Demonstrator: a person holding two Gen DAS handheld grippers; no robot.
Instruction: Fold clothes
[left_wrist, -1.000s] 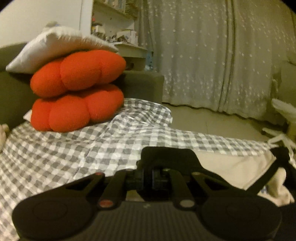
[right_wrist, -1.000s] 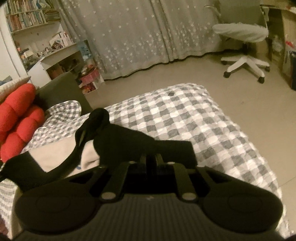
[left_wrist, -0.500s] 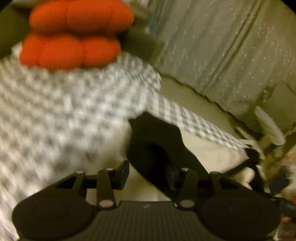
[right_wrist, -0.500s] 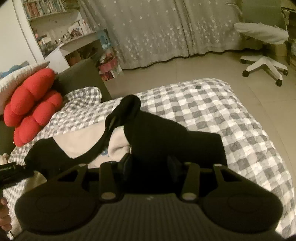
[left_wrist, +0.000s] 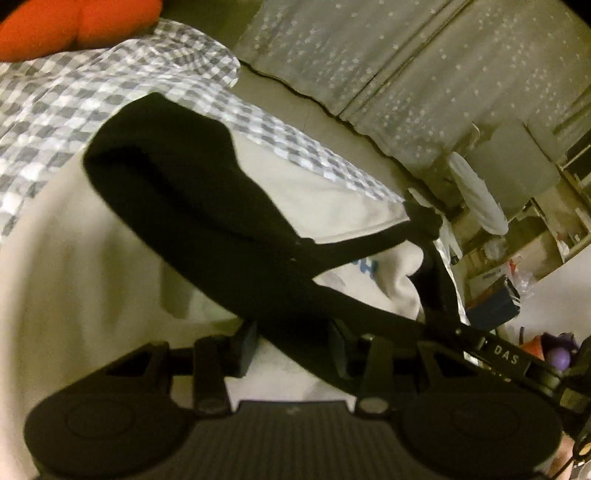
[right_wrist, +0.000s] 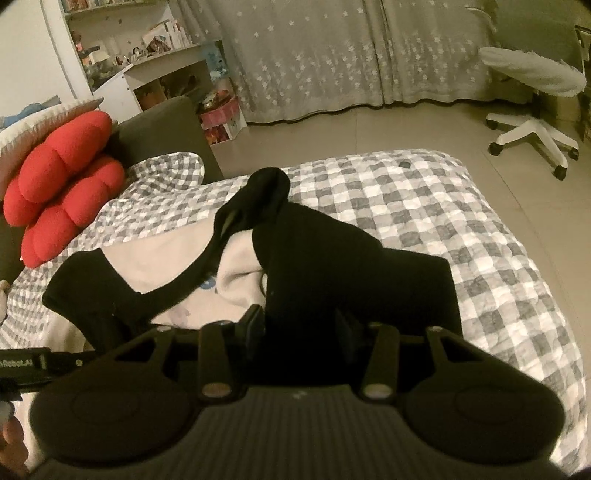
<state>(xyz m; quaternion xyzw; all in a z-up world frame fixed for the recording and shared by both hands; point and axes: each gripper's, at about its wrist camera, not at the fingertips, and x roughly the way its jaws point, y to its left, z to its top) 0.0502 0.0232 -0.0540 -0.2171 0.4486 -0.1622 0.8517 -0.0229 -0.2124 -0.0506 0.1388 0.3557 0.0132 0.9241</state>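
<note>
Cream-and-black cotton T-shirt (right_wrist: 155, 258) lies part-folded on checked bed quilt (right_wrist: 424, 206). Left tongs (left_wrist: 291, 343) and right tongs (right_wrist: 299, 321) both released, black sleeve cloth between. Next: regrasp, fold across.

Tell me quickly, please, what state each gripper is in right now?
Left gripper: jaws apart, a black sleeve lying between them, not pinched.
Right gripper: jaws apart, black cloth of the shirt between them, not clearly pinched.

Red cushions (right_wrist: 62, 184) on checked bedspread (right_wrist: 424, 206); office chair (right_wrist: 532, 96) near curtain (right_wrist: 332, 55).
</note>
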